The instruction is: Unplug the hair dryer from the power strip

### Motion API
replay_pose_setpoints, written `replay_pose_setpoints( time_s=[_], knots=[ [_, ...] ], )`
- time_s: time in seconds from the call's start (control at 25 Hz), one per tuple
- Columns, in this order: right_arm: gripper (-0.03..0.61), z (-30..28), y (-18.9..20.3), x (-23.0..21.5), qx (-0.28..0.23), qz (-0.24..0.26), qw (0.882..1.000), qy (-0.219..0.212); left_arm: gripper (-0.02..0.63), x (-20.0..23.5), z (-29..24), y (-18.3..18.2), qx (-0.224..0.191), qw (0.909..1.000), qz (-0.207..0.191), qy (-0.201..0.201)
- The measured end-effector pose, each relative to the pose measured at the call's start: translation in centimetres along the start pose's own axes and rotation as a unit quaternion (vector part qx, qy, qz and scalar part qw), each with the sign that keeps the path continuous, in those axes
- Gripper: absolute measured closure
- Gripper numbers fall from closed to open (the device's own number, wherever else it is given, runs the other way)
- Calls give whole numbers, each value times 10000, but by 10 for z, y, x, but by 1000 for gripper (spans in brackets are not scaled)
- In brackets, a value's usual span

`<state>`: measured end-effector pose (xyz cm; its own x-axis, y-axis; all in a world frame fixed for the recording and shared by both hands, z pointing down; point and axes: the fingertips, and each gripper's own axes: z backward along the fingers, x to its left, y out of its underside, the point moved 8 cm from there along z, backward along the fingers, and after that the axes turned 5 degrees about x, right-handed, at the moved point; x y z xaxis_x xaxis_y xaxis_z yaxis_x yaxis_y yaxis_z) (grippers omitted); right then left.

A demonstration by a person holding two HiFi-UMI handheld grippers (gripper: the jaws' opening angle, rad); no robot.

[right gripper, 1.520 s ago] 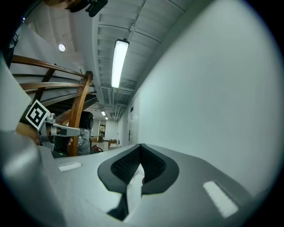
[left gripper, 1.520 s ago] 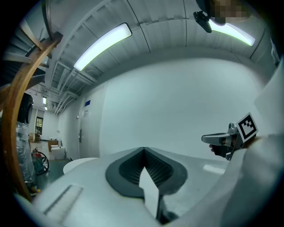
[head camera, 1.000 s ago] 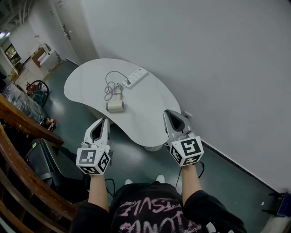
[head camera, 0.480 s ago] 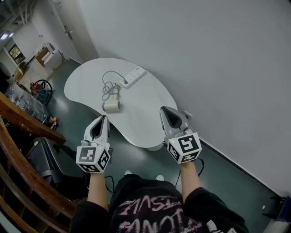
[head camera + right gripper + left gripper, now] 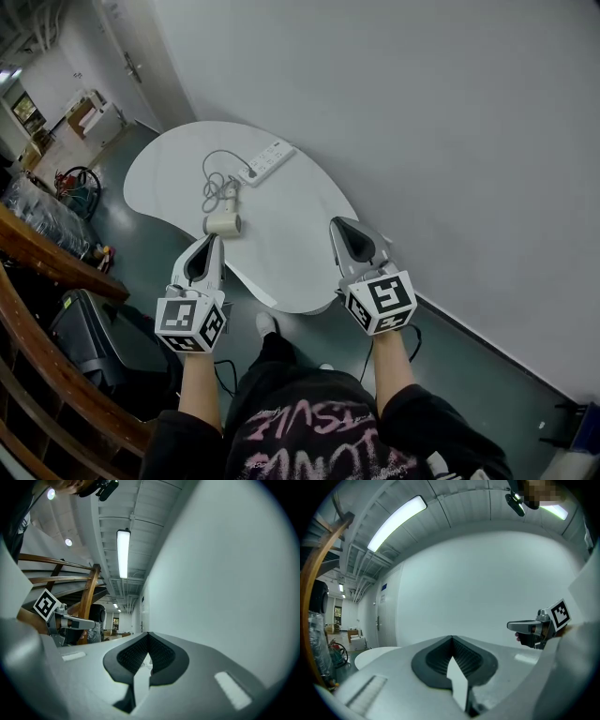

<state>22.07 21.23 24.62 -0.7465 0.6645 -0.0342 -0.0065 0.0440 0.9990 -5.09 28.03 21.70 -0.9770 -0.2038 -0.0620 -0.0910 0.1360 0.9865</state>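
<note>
In the head view a white power strip (image 5: 265, 161) lies at the far side of a white rounded table (image 5: 309, 244). A cord (image 5: 217, 180) loops from it to a cream hair dryer (image 5: 223, 223) lying on its side near the table's front left edge. My left gripper (image 5: 212, 242) is shut and empty, held in the air just short of the dryer. My right gripper (image 5: 339, 225) is also shut and empty, over the table's near right edge. In each gripper view the jaws are shut: left gripper (image 5: 451, 639), right gripper (image 5: 149, 634). The plug itself is too small to make out.
A grey wall (image 5: 450, 141) runs along the table's right side. A wooden railing (image 5: 47, 253) crosses at the left, with a dark case (image 5: 89, 333) on the floor beneath it. The person's legs and one foot (image 5: 265, 325) stand at the table's near edge.
The person has stepped closer to the table, one foot coming forward. Both grippers keep their pose and stay shut. The dryer and power strip have not moved on the table.
</note>
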Motion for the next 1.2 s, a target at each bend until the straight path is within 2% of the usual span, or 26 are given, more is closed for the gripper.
replay_pose_setpoints(
  time_s=[0.68,1.2],
  knots=[
    [566,-65,14,1,374,129,9991,161,612,60,-51,21,130,9990,415,115],
    [565,-145,33,-18,710,47,9963,490,612,122,-128,49,361,9959,728,400]
  ],
)
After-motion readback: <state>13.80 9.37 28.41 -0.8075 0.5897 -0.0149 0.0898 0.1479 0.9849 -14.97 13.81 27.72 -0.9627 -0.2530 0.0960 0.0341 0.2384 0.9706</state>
